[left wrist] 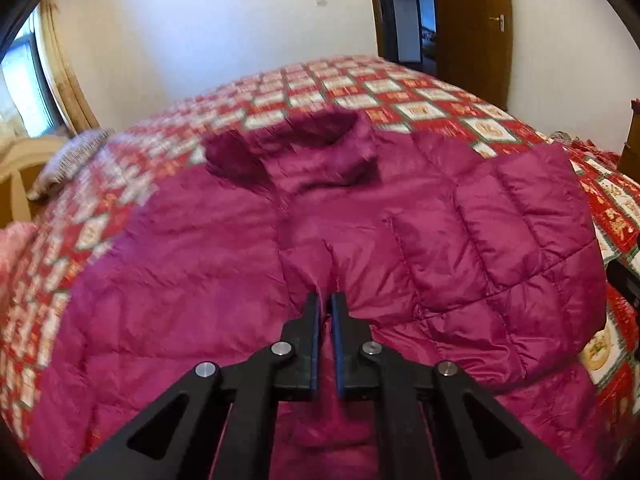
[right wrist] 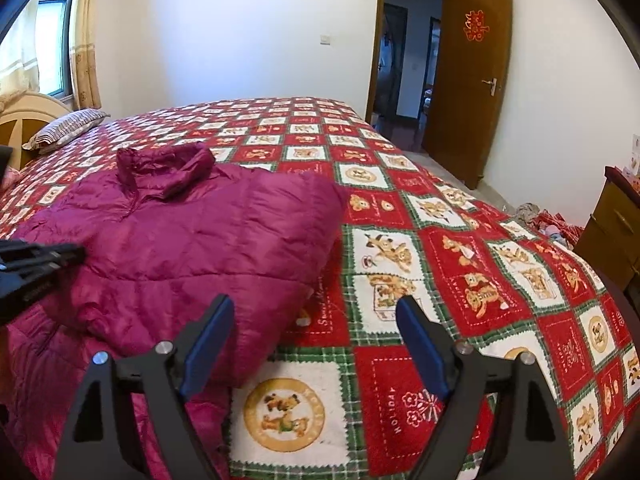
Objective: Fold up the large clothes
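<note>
Jacket (left wrist: pixel 224 280) hem cut off, left tongs (left wrist: pixel 325 300) closed, maybe pinching fabric, right tongs (right wrist: pixel 316 312) wide

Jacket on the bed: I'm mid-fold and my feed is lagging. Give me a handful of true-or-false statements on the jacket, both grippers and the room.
1. The magenta puffer jacket lies on a red, white and green patchwork bedspread. True.
2. The right gripper is shut on the jacket's hem. False: its jaws stand wide apart with nothing pinched; the jacket's edge lies beside its left finger.
3. The left gripper has its jaws nearly together, low over the jacket. True.
4. The jacket's collar points away from the grippers. True.
5. The brown door is closed. False: it stands open.
6. The striped pillow lies on top of the jacket. False: it sits apart, near the headboard.
</note>
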Demonstrator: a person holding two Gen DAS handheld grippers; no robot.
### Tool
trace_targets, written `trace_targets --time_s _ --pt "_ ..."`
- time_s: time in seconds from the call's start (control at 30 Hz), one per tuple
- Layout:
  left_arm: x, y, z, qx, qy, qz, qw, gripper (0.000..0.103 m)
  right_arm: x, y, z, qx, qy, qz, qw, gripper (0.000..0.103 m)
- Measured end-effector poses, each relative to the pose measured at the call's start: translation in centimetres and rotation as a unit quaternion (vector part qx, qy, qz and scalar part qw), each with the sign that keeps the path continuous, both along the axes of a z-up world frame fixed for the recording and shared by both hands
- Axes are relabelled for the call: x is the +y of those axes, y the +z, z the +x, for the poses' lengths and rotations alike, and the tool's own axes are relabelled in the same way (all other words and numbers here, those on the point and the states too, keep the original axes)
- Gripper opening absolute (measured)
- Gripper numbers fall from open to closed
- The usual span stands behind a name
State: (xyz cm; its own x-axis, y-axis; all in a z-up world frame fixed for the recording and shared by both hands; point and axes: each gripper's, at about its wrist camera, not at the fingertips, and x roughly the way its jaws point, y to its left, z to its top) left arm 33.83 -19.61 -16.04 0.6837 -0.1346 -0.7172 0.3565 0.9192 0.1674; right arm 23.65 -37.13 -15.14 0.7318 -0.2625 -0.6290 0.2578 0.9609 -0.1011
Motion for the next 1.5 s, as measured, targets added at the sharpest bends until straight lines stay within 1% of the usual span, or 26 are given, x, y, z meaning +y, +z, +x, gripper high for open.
trace_targets --time_s 0.1,0.2,0.27,0.33,0.37,0.4,0.43,0.47,0.57,0.6,0.63,0.67,0.7,0.73,0.77,0.83,0.93,1.0,1.07,1.13,1.2,1.23,1.33,1.4,1.43,1.5 --pt "2.6 1.7 -0.2 -0.035 0.016 0.007 0.9992 0.003 -0.3 0.0 0.3 -0.001 0.000 0.001 1.000 0.085" --pt "6.2 3.2 -0.7 -0.058 0.038 0.007 0.9976 0.003 -0.1 0.3 0.7 -0.007 0.006 0.006 1.000 0.085" --pt "8.0 3.3 -0.8 -0.067 0.055 0.019 0.9961 0.003 0.3 0.6 1.1 -0.009 0.014 0.008 1.000 0.085" --pt "8.9 2.6 -0.7 -0.072 0.064 0.039 0.9946 0.003 0.9 0.6 1.8 -0.003 0.028 0.014 1.000 0.081" --pt "9.2 1.8 -0.5 -0.070 0.071 0.052 0.9936 0.003 1.0 0.6 2.1 0.001 0.035 0.023 0.999 0.067" --pt "9.4 0.9 -0.2 -0.066 0.079 0.064 0.9926 0.003 1.1 0.5 2.7 0.010 0.044 0.042 0.998 0.049" --pt "9.7 0.3 0.0 -0.060 0.085 0.069 0.9922 0.003 1.2 0.3 3.4 0.021 0.053 0.061 0.996 0.042" --pt "9.9 -0.4 0.1 -0.053 0.089 0.064 0.9926 0.003 1.3 0.2 3.9 0.027 0.058 0.071 0.995 0.038" --pt "10.8 -1.9 0.7 -0.032 0.105 0.041 0.9931 0.004 2.0 0.0 5.4 0.026 0.066 0.072 0.995 0.038" --pt "11.1 -2.0 0.9 -0.027 0.111 0.031 0.9929 0.004 2.3 0.0 6.0 0.025 0.075 0.072 0.994 0.038" --pt "11.7 -1.8 1.2 -0.024 0.128 0.019 0.9913 0.004 2.5 -0.2 6.6 0.026 0.079 0.071 0.994 0.038" --pt "12.1 -1.6 1.3 -0.025 0.139 0.009 0.9900 0.004 2.6 -0.6 7.3 0.032 0.074 0.066 0.995 0.038" --pt "12.8 -0.8 1.2 -0.033 0.154 -0.008 0.9875 0.004 2.6 -0.9 7.7 0.038 0.073 0.068 0.994 0.038" --pt "13.1 -0.2 1.1 -0.044 0.163 -0.016 0.9854 0.004 2.9 -1.5 8.4 0.052 0.080 0.077 0.992 0.038" --pt "13.4 0.6 0.9 -0.057 0.173 -0.023 0.9830 0.004 3.3 -2.0 8.9 0.064 0.087 0.075 0.991 0.038" --pt "13.4 1.7 1.0 -0.070 0.185 -0.021 0.9800 0.004 4.9 -3.0 9.3 0.078 0.105 0.041 0.991 0.038" --pt "12.5 2.7 1.4 -0.067 0.168 -0.029 0.9830 0.005 6.2 -3.7 9.3 0.090 0.129 0.021 0.987 0.038" --pt "11.5 2.7 1.7 -0.060 0.157 -0.028 0.9853 0.005 5.9 -3.2 8.8 0.083 0.130 0.026 0.988 0.038" --pt "10.5 2.5 2.1 -0.052 0.138 -0.044 0.9881 0.005 4.8 -1.5 8.0 0.054 0.119 0.048 0.990 0.038" --pt "9.8 2.0 2.6 -0.039 0.126 -0.051 0.9899 0.005 3.9 0.1 7.9 0.025 0.100 0.050 0.993 0.038" --pt "9.1 1.1 3.2 -0.021 0.114 -0.066 0.9910 0.006 3.1 1.1 8.4 0.007 0.084 0.050 0.995 0.041" --pt "8.8 0.4 3.6 -0.008 0.106 -0.072 0.9918 0.006 3.0 1.1 9.2 0.009 0.078 0.048 0.996 0.041" --pt "8.2 -1.8 4.8 0.027 0.099 -0.072 0.9921 0.006 3.0 0.3 11.4 0.020 0.076 0.052 0.996 0.041" --pt "8.0 -3.5 5.7 0.048 0.099 -0.058 0.9922 0.006 3.4 -1.0 12.7 0.038 0.090 0.058 0.994 0.041" --pt "7.9 -4.4 6.0 0.055 0.098 -0.053 0.9922 0.006 3.7 -1.9 13.3 0.052 0.091 0.052 0.993 0.041" --pt "7.7 -5.1 5.8 0.046 0.088 -0.044 0.9941 0.006 4.1 -3.4 13.6 0.069 0.092 0.037 0.993 0.041"
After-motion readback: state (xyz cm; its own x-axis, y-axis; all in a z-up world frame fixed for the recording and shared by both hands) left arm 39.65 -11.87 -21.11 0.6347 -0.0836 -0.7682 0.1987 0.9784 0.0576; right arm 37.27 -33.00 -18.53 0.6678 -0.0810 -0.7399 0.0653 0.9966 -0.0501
